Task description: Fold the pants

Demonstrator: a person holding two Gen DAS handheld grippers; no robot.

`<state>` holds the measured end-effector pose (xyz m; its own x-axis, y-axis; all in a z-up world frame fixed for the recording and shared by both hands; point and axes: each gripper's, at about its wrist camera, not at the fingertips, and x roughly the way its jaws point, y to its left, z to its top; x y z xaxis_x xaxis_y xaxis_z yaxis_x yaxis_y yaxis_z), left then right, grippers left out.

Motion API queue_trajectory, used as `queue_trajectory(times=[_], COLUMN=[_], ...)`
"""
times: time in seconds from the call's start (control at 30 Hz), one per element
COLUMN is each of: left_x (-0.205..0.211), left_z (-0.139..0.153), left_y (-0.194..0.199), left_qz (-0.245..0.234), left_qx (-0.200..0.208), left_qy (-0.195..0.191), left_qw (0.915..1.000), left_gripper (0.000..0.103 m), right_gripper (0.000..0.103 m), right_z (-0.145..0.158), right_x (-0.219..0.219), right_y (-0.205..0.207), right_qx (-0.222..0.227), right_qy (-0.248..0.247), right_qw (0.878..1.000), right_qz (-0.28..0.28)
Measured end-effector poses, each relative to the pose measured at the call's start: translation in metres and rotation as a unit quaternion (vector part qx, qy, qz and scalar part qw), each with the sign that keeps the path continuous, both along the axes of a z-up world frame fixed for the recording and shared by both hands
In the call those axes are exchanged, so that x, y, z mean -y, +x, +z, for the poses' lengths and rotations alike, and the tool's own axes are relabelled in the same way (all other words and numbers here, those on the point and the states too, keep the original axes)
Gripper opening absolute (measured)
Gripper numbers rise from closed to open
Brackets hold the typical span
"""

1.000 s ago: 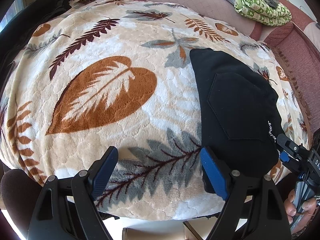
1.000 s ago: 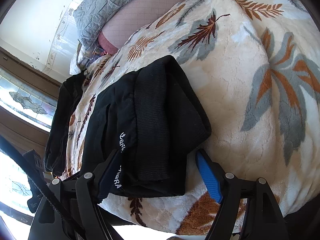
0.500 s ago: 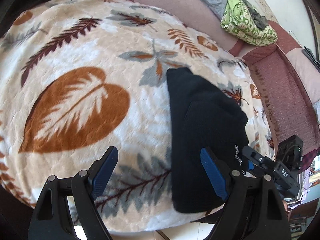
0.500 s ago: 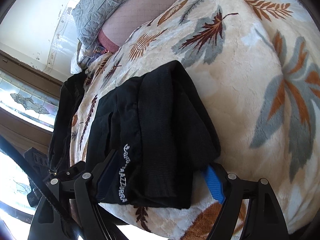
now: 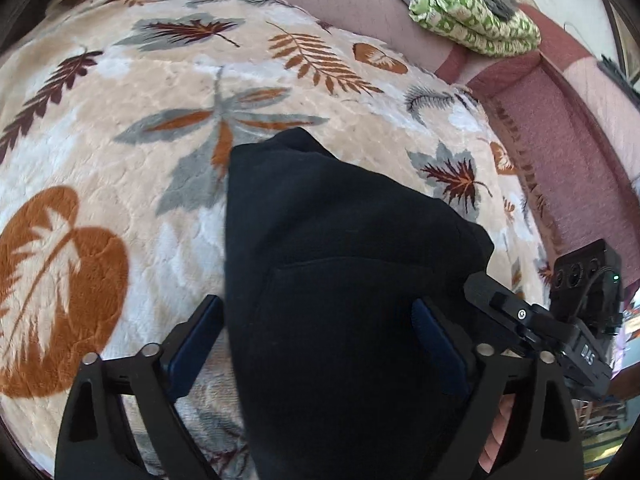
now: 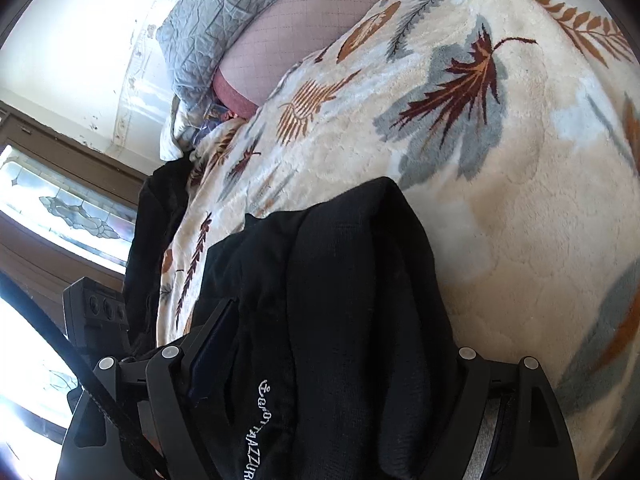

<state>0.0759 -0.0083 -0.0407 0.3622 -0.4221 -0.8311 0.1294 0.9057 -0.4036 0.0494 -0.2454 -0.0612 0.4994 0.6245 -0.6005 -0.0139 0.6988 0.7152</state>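
The folded black pants (image 5: 340, 280) lie on the leaf-print blanket (image 5: 140, 152) near its front edge. My left gripper (image 5: 316, 328) is open, its blue-padded jaws straddling the near end of the pants. My right gripper (image 6: 336, 344) is open too, its jaws on either side of the waistband end with white lettering (image 6: 260, 432); the pants (image 6: 340, 288) lie between them. The right gripper's body (image 5: 560, 320) shows at the left view's right edge.
A pink sofa back (image 5: 560, 128) runs behind the blanket, with a green patterned cloth (image 5: 472, 12) on it. A grey quilted pillow (image 6: 224, 16) lies at the far end. More dark clothing (image 6: 156, 240) sits at the blanket's far edge by a window.
Both grippers have moved in over the pants, so the fabric now lies between each pair of open jaws. The pants have not moved.
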Motion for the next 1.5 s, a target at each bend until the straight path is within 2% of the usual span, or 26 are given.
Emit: queue_trajectory(times=[0.1,0.13,0.17,0.2,0.27,0.37,0.53,0.63,0.8,1.17,1.5], left_x=[0.010,0.012,0.014,0.015,0.017,0.024,0.041,0.042,0.037,0.037,0.025], left_z=[0.001,0.003,0.005,0.008,0.017,0.032,0.047,0.049,0.053,0.065,0.076], left_y=[-0.003,-0.005,-0.008,-0.011,-0.019,-0.033,-0.056,-0.062,-0.065,-0.064,-0.049], left_qz=[-0.008,-0.013,-0.016,-0.018,-0.022,-0.027,-0.031,-0.027,-0.020,-0.017,-0.014], left_qx=[0.007,0.009,0.013,0.019,0.037,0.070,0.108,0.110,0.102,0.111,0.122], left_qy=[0.021,0.020,0.025,0.035,0.051,0.084,0.158,0.177,0.174,0.181,0.161], left_qw=[0.9997,0.9997,0.9995,0.9990,0.9977,0.9936,0.9810,0.9776,0.9792,0.9770,0.9793], left_gripper=[0.096,0.089,0.075,0.068,0.046,0.036,0.034,0.034,0.034,0.034,0.034], right_gripper=[0.086,0.086,0.083,0.080,0.073,0.060,0.050,0.049,0.047,0.045,0.040], right_z=[0.001,0.002,0.002,0.002,0.002,-0.001,-0.001,0.002,0.005,0.011,0.033], right_x=[-0.003,-0.004,-0.005,-0.006,-0.005,-0.001,-0.002,-0.007,-0.015,-0.024,-0.038], right_y=[-0.003,-0.005,-0.005,-0.007,-0.008,-0.010,-0.015,-0.018,-0.022,-0.021,-0.012], right_qx=[0.010,0.014,0.015,0.017,0.016,0.009,0.004,0.008,0.014,0.024,0.041], right_qy=[-0.009,-0.011,-0.013,-0.015,-0.011,-0.002,0.022,0.015,0.012,0.007,-0.030], right_qw=[1.000,1.000,1.000,1.000,1.000,1.000,1.000,1.000,1.000,0.999,0.998], right_qz=[0.003,0.004,0.006,0.008,0.007,0.003,0.005,0.012,0.023,0.033,0.035])
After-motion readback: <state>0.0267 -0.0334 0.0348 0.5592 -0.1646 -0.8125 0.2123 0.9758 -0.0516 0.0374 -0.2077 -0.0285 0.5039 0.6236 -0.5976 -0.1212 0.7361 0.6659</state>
